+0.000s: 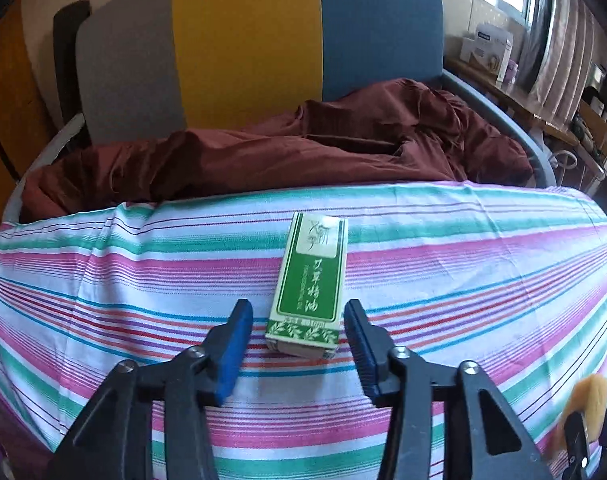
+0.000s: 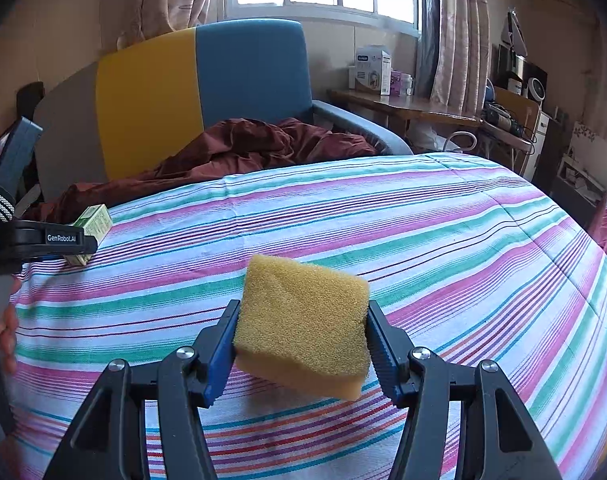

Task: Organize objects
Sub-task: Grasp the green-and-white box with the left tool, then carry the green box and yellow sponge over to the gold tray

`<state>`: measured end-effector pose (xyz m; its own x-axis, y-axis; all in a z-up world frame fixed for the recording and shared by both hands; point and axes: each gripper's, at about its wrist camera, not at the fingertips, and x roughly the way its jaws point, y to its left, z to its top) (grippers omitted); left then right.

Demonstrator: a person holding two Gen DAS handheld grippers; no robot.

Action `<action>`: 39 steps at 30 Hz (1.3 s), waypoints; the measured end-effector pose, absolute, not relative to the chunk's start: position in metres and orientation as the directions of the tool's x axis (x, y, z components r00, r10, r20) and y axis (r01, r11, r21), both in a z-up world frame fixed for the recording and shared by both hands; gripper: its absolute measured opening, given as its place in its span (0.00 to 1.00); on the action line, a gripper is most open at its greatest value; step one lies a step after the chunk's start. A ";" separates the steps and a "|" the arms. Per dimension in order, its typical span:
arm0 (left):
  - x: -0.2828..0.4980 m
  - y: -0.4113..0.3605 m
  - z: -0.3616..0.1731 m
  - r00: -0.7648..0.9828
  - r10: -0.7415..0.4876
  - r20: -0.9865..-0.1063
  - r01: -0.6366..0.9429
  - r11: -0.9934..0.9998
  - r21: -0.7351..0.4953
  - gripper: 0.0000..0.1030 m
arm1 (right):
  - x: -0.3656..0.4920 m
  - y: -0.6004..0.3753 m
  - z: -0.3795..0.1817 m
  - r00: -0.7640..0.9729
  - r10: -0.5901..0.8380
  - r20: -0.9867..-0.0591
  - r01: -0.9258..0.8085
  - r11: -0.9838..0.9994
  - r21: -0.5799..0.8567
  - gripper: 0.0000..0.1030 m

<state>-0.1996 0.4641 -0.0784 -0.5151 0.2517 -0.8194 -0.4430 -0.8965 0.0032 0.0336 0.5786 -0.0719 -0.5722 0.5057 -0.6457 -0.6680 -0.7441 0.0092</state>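
Sponge in hand, box not yet gripped

The right gripper (image 2: 301, 340) pinches the yellow sponge (image 2: 303, 320) above the striped bedcover (image 2: 443, 240). The left gripper (image 1: 299, 320) stands spread around the near end of the green box (image 1: 309, 284) lying flat on the cover, pads clear of it. Judging by this, neither item is placed yet.

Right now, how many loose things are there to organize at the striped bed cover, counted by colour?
Green: 1, the green box lying on the striped cover.
Yellow: 1, the yellow sponge held above the cover in the right gripper.
Total: 2
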 end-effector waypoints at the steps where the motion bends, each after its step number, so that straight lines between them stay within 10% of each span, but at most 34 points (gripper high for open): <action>1: -0.200 0.465 -0.078 -0.524 0.252 -0.814 -0.440 -0.898 0.005 0.49 | 0.033 0.578 -0.072 -0.571 0.507 -0.646 -0.669 -0.744 0.008 0.58; 6: -0.202 0.473 -0.076 -0.538 0.282 -0.795 -0.454 -0.891 -0.009 0.50 | 0.032 0.580 -0.073 -0.570 0.505 -0.648 -0.668 -0.744 0.008 0.58; 8: -0.199 0.473 -0.080 -0.546 0.297 -0.784 -0.469 -0.883 -0.008 0.30 | 0.032 0.580 -0.073 -0.571 0.504 -0.648 -0.669 -0.743 0.010 0.58; 39: -0.049 0.344 -0.047 -0.571 0.454 -0.684 -0.522 -0.844 -0.124 0.29 | 0.031 0.562 -0.063 -0.557 0.583 -0.592 -0.676 -0.732 -0.083 0.58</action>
<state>-0.0494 0.3437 -0.0466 -0.5709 0.4538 -0.6842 -0.5225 -0.8436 -0.1236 0.0310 0.5615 -0.0627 -0.5574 0.5826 -0.5915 -0.6763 -0.7319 -0.0834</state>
